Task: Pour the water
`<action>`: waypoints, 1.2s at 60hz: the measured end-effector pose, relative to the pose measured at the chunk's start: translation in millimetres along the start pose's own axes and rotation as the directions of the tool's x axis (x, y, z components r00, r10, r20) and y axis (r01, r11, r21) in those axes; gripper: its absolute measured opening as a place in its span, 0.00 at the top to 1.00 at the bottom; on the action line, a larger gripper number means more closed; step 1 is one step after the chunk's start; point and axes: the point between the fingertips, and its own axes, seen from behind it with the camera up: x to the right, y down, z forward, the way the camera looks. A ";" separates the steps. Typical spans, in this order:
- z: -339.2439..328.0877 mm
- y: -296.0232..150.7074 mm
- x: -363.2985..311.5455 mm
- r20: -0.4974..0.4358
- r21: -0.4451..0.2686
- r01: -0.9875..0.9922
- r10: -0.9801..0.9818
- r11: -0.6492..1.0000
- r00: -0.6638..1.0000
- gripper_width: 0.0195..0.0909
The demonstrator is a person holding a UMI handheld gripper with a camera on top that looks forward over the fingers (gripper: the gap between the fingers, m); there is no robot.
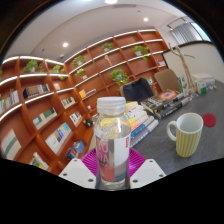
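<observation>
A clear plastic water bottle (pixel 112 140) with a white cap and a pink-lettered label stands upright between my fingers. My gripper (pixel 112 165) is shut on the water bottle, with a magenta pad pressed on each side of its lower body. It hangs above the grey table (pixel 165 150). To the right of the bottle, a little beyond the fingers, stands a yellow-and-white striped mug (pixel 187 134) with its handle facing the bottle. I cannot make out the water level in the bottle.
A small red round object (pixel 209 120) lies on the table past the mug. Books and papers (pixel 150 112) are piled behind the bottle. Curved wooden shelves (pixel 70 75) with books and plants line the back wall.
</observation>
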 end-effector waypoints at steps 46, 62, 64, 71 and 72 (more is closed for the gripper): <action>1.6 -77.5 54.9 0.105 -0.137 -0.990 0.994 0.031 0.016 0.76; -7.1 -97.8 58.4 0.116 -0.121 -0.988 0.990 0.092 0.078 0.76; -10.4 -100.1 59.6 0.108 -0.109 -0.982 0.984 0.154 0.143 0.76; -29.8 -131.4 71.4 0.093 -0.021 -0.877 0.875 0.479 0.476 0.76; -33.0 -137.6 73.7 0.096 -0.004 -0.845 0.841 0.535 0.532 0.76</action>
